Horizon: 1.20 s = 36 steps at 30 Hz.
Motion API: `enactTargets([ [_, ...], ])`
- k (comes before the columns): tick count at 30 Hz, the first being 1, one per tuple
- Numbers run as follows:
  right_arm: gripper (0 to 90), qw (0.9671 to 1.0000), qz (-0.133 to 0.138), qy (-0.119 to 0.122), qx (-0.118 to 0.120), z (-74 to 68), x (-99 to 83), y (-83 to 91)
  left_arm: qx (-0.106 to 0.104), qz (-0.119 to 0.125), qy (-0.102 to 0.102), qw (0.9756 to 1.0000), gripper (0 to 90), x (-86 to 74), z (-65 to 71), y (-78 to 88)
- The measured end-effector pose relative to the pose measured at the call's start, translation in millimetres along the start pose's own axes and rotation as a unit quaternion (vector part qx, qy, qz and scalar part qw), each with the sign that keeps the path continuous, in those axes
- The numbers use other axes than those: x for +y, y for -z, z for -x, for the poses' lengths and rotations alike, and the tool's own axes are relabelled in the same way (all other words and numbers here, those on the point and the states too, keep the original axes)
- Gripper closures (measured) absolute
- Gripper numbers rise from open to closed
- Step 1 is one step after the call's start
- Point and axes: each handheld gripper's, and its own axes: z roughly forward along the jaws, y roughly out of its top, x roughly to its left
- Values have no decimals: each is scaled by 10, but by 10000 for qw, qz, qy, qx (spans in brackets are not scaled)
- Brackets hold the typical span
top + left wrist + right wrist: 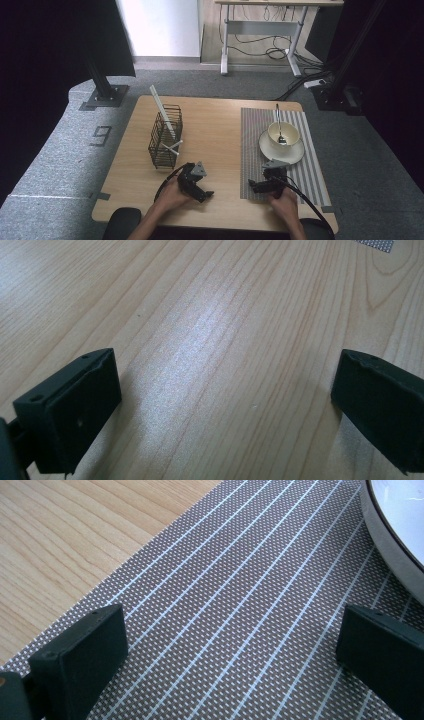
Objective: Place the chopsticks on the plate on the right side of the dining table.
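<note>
Both grippers are resting low in frame, jaws gaping empty: left gripper [200, 192] over bare counter [215, 125], right gripper [256, 186] at the striped placemat's [252, 150] left edge, beside the saucer [295, 152]

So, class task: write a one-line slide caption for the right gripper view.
Open right gripper hovering over a grey striped woven placemat, the white ceramic plate at upper right, light wooden table at left.
</note>
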Motion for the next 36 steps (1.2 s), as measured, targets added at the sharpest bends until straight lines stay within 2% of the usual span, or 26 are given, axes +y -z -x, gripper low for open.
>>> enactTargets([
  [8, 0, 10000, -4, 12, 19, 4, 4, -4, 9, 10, 37, 10000, 0, -1, 6, -1],
  [14, 0, 10000, -8, 14, 18, 4, 5, -5, 141, -14, 177, 9997, 0, -8, 39, 10],
  [17, 0, 10000, -9, 14, 20, 4, 5, -5, 297, -4, 362, 9989, 0, -26, 84, 23],
  [22, 0, 10000, -40, 12, 41, 8, 14, 0, 349, -18, 412, 9985, 0, -36, 105, 35],
  [28, 2, 9998, -140, 84, 79, 15, 66, 51, 349, -14, 408, 9986, 0, -36, 105, 34],
  [36, 2, 9987, -125, 428, 246, -64, 305, 267, 349, -17, 403, 9986, 0, -36, 103, 35],
])
